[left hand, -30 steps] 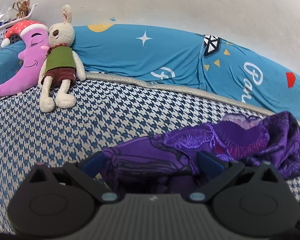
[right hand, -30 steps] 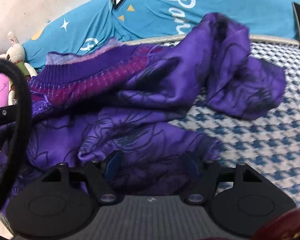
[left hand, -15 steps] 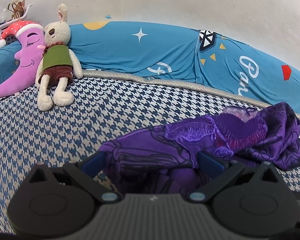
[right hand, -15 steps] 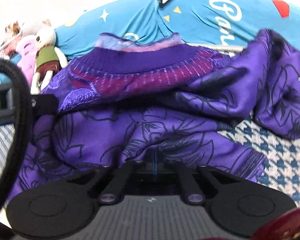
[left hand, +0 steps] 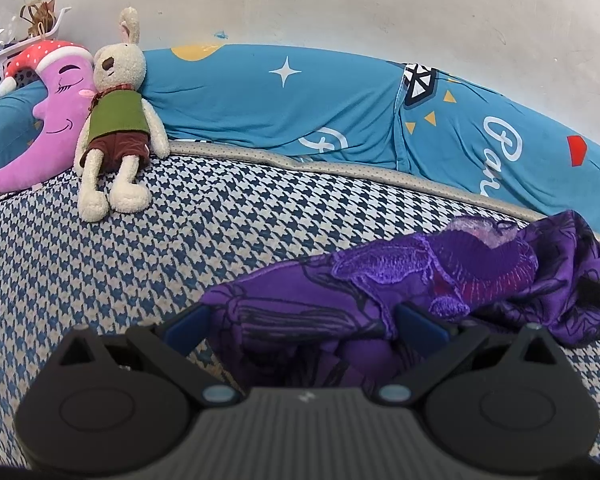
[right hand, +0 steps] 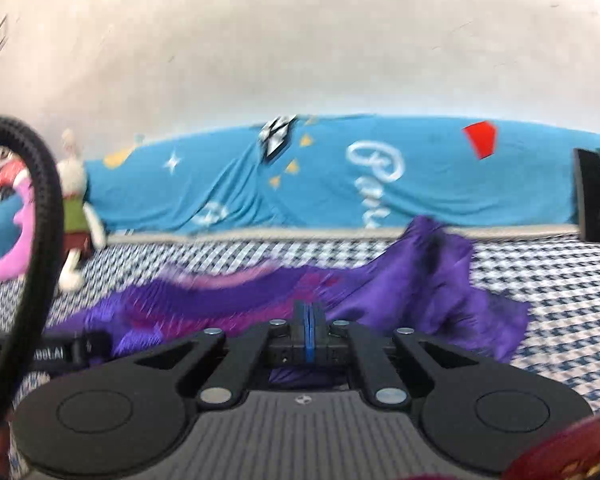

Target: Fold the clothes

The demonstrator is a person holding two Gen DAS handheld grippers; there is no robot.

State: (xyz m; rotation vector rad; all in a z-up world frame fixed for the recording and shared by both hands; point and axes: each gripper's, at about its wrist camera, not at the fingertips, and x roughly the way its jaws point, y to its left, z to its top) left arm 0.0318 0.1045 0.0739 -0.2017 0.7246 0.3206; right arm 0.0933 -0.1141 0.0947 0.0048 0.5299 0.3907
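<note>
A crumpled purple garment (left hand: 400,280) with a knitted magenta-and-purple hem lies on the houndstooth bed cover (left hand: 140,260). My left gripper (left hand: 302,320) is open, and its blue-padded fingers straddle the garment's near edge, with cloth bunched between them. In the blurred right wrist view, my right gripper (right hand: 308,320) is shut, its pads pressed together on a fold of the purple garment (right hand: 420,280). The cloth stretches out to the left and right of it above the bed.
A stuffed rabbit (left hand: 116,120) and a purple moon pillow (left hand: 48,120) rest at the back left. A long blue pillow (left hand: 300,100) runs along the wall, with a white basket (left hand: 4,60) behind. A black cable (right hand: 44,208) loops at the left and a dark flat object (right hand: 590,196) stands far right.
My right gripper shut on the garment and has lifted and tilted up, pulling the cloth with it. The left gripper stayed open over the near edge, shifting only slightly.
</note>
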